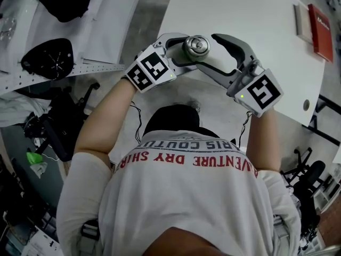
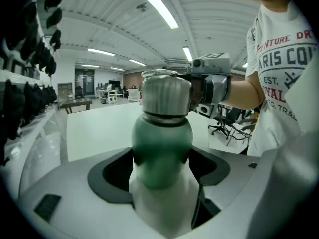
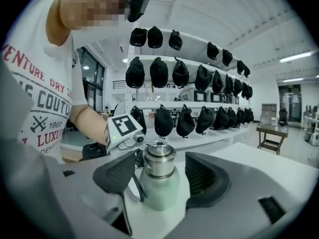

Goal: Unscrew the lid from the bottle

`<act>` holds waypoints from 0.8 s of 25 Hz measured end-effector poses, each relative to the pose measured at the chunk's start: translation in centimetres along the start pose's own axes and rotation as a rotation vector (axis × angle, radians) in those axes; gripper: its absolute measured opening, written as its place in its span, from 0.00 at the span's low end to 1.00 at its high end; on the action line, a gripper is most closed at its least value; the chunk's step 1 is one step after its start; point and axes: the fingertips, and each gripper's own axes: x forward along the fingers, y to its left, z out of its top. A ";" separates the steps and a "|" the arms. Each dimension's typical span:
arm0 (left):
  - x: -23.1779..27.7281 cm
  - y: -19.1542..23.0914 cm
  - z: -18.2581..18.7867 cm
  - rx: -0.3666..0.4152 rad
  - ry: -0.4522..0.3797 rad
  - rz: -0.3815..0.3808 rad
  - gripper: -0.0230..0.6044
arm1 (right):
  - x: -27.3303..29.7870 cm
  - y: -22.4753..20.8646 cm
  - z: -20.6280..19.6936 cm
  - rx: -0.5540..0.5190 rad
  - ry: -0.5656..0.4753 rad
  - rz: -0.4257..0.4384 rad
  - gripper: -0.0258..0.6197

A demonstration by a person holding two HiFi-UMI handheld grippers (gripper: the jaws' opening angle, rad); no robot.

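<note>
A pale green bottle (image 2: 162, 151) with a steel lid (image 2: 166, 93) is held upright above the white table (image 1: 256, 15). My left gripper (image 2: 162, 171) is shut on the bottle's body, its dark pads against both sides. In the head view the lid (image 1: 196, 46) shows from above between the two grippers. My right gripper (image 3: 162, 178) reaches in from the right at lid height. It stands open, with the lid (image 3: 158, 163) between its ribbed pads (image 3: 207, 178) and a gap on each side. In the head view my left gripper (image 1: 181, 51) meets my right gripper (image 1: 209, 53) at the bottle.
Racks of black caps (image 3: 179, 73) stand behind the left hand, and more caps (image 1: 50, 57) lie at the far left. A red box (image 1: 319, 31) sits near the table's far right edge. Office chairs (image 1: 311, 177) stand on the floor to the right.
</note>
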 end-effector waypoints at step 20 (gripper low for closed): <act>0.3 0.1 0.3 -0.244 -0.098 0.329 0.62 | 1.4 -0.7 -1.1 0.083 -0.044 -0.314 0.47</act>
